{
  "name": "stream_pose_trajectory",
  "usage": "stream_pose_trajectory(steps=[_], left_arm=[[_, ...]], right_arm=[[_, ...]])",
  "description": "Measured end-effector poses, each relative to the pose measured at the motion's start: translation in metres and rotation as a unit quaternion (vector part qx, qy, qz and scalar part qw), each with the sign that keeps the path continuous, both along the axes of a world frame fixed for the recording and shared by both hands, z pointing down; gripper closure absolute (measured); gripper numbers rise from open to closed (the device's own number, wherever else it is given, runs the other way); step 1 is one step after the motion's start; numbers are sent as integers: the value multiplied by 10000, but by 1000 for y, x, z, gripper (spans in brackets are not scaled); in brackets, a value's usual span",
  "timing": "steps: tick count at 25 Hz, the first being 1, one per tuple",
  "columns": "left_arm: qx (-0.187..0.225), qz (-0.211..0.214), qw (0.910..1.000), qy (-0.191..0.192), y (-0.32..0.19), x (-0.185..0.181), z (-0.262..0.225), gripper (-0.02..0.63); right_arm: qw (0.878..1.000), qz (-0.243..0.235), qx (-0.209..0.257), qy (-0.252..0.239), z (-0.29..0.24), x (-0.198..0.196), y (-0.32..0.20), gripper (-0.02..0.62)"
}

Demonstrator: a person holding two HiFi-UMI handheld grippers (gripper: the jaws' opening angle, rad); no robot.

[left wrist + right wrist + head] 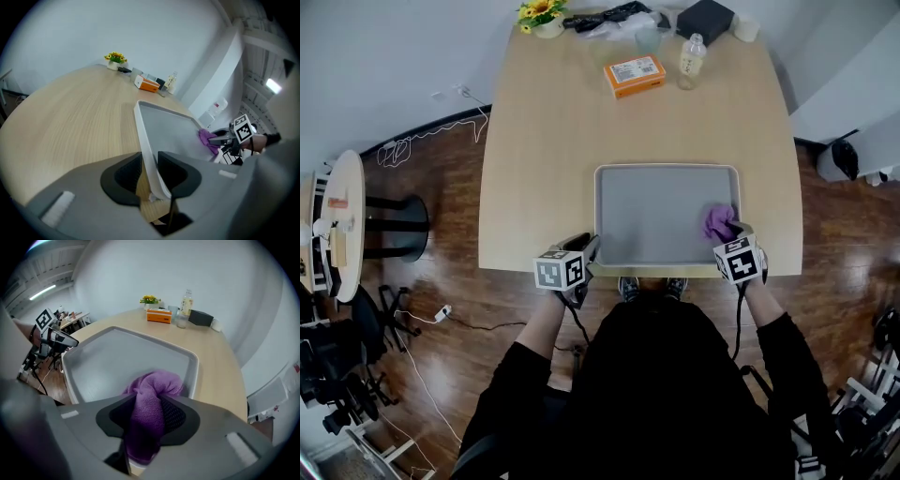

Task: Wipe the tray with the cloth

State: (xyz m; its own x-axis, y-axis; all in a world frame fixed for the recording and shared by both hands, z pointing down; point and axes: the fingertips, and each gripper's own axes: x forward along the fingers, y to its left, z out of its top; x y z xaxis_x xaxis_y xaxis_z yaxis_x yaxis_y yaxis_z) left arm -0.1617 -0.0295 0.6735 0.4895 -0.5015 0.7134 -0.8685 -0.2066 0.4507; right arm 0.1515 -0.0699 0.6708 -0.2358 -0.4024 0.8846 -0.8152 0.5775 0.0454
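Observation:
A grey tray lies at the near edge of the wooden table. My left gripper is shut on the tray's near left rim; the thin white edge runs between its jaws. A bunched purple cloth rests on the tray's near right corner, and my right gripper is shut on it. In the right gripper view the cloth fills the gap between the jaws and bulges out onto the tray floor. From the left gripper view the cloth and right gripper show across the tray.
At the table's far end stand an orange box, a small bottle, a black box, a flower pot and a clear cup. A round side table stands on the floor to the left.

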Motion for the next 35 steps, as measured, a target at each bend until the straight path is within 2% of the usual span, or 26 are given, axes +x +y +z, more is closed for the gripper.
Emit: stream_pose_trajectory(steps=[2,5,7,11,13,15,18,20,23,27,31,33,35], left_arm=[[-120,52,9999,-6,12,3,2,515],[-148,188,9997,-47,23,8,6,523],[-115,263,9996,-72,24,10,5,561],[-145,363,9992,-94,23,10,5,560],[-200,288,9994,30,23,9,5,560],[-219,188,9995,149,23,8,6,561],[-172,173,9996,160,23,6,7,560],[-181,175,9996,149,23,5,7,558],[-203,143,9996,158,25,4,7,558],[-228,121,9996,94,26,4,7,560],[-269,170,9995,-38,25,6,7,560],[-276,167,9995,-78,25,7,7,560],[-283,140,9994,-109,24,8,7,560]], right_arm=[[9995,-322,-7,-64,1,-31,6,463],[9939,-1074,-53,-255,3,-100,22,463],[9840,-1735,-89,-397,2,-156,37,463],[9548,-2935,-21,-471,2,-252,73,463],[9489,-3119,29,-485,1,-279,81,463],[9493,-3101,22,-521,2,-285,81,463],[9512,-3023,-12,-624,2,-272,78,465],[9563,-2860,-15,-607,3,-249,77,465],[9690,-2419,23,-496,3,-194,73,465],[9867,-1604,73,-259,1,-98,61,465],[9963,-848,112,29,2,-7,49,465],[9987,-484,97,-121,1,17,44,465],[9991,-264,-13,-319,0,23,40,465]])
